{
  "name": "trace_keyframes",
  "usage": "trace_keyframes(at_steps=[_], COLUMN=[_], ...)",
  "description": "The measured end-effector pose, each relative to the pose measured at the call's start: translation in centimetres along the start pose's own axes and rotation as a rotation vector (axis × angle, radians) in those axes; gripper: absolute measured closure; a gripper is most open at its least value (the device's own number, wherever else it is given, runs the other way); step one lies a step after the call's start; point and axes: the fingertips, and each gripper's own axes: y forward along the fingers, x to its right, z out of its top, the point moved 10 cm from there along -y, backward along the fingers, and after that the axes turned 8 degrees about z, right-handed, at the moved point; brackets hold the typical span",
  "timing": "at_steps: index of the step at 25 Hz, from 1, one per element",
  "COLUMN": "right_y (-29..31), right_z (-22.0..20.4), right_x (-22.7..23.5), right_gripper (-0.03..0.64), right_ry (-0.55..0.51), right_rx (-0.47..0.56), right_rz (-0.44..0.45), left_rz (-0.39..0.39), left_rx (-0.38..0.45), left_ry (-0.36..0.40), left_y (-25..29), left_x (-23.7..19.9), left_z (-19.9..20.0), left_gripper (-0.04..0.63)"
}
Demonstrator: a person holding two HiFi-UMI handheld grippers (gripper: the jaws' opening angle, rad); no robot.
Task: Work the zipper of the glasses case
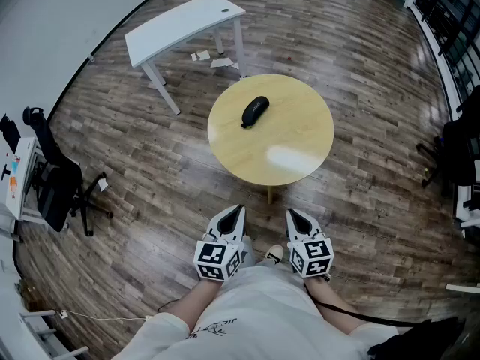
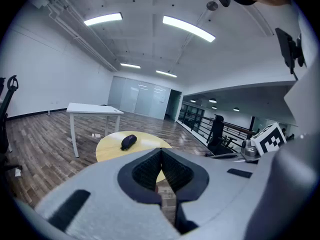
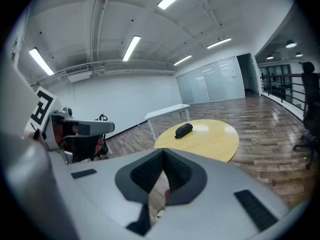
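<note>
A black zipped glasses case [image 1: 255,111] lies on the left part of a round yellow table [image 1: 292,156]. Both grippers hang close to my body, well short of the table's near edge. My left gripper [image 1: 231,217] is shut, with nothing between its jaws. My right gripper [image 1: 297,217] also looks shut and holds nothing. The left gripper view shows the closed tips of the left gripper [image 2: 161,150] pointing toward the case [image 2: 128,141] far ahead. In the right gripper view the right gripper [image 3: 163,153] points at the case [image 3: 183,130] on the table [image 3: 215,141].
A white desk [image 1: 184,25] stands beyond the table, with paper scraps [image 1: 210,57] on the wood floor beside it. An office chair [image 1: 56,186] is at the left. A black chair [image 1: 457,148] and a railing [image 1: 450,36] are at the right.
</note>
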Motion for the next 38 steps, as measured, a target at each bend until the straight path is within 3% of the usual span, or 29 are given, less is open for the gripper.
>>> trace_keyframes(at_steps=[6,12,21,25,28,38], right_y=[4.4,12.7,19.8,21.4,23.1,24.8], right_z=[1.4,7.2,13.5,14.7,16.2,16.8], right_x=[2.3,6.5,8.4,9.9,11.0,13.8], right_gripper=[0.623,0.623,0.623,0.623,0.623,0.623], right_ry=[-0.006,-0.003,-0.016,-0.023,-0.024,-0.033], right_rx=[-0.012,0.021,0.098,0.091,0.098,0.035], right_rz=[-0.012,-0.109,-0.13,-0.062,0.008,0.078], left_rz=[-0.024,-0.099,-0.165,-0.118,-0.074,0.024], left_rx=[-0.007,0.027,0.013,0.017,0.011,0.005], left_ry=[-0.009,0.011,0.035,0.025,-0.036,-0.06], left_y=[5.3,15.6,23.2,24.7,25.5,26.4], left_x=[-2.2,-8.4,-12.5,-13.2,-14.2,-14.1], left_z=[0.9,6.6,11.4,11.9,12.3,11.8], left_gripper=[0.591,0.591,0.591,0.591,0.591,0.591])
